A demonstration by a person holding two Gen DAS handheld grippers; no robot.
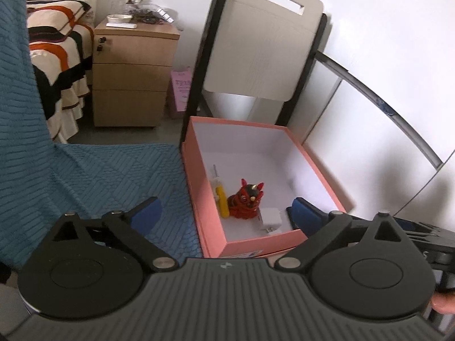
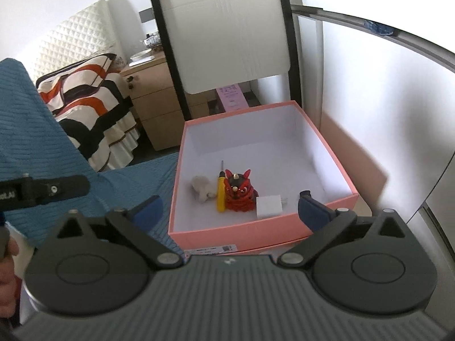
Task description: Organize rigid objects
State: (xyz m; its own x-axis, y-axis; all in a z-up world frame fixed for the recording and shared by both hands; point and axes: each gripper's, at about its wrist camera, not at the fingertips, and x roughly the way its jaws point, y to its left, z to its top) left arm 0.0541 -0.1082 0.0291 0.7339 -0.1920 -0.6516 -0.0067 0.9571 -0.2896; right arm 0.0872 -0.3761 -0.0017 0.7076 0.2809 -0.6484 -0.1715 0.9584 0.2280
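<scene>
A pink box (image 1: 210,218) with a white inside sits on the blue cloth; it also shows in the right wrist view (image 2: 256,230). Inside lie a yellow screwdriver (image 1: 222,201) (image 2: 220,196), a red toy figure (image 1: 246,201) (image 2: 238,193), a white charger plug (image 1: 270,218) (image 2: 268,206) and a pale grey lump (image 2: 202,188). My left gripper (image 1: 227,213) is open and empty, held over the box's near left corner. My right gripper (image 2: 230,207) is open and empty, above the box's near wall.
A blue textured cloth (image 1: 113,176) covers the surface left of the box. A white chair (image 1: 261,45) stands behind the box, a wooden drawer unit (image 1: 130,76) and a striped bed (image 1: 57,65) beyond. A white wall panel (image 2: 384,99) is at right.
</scene>
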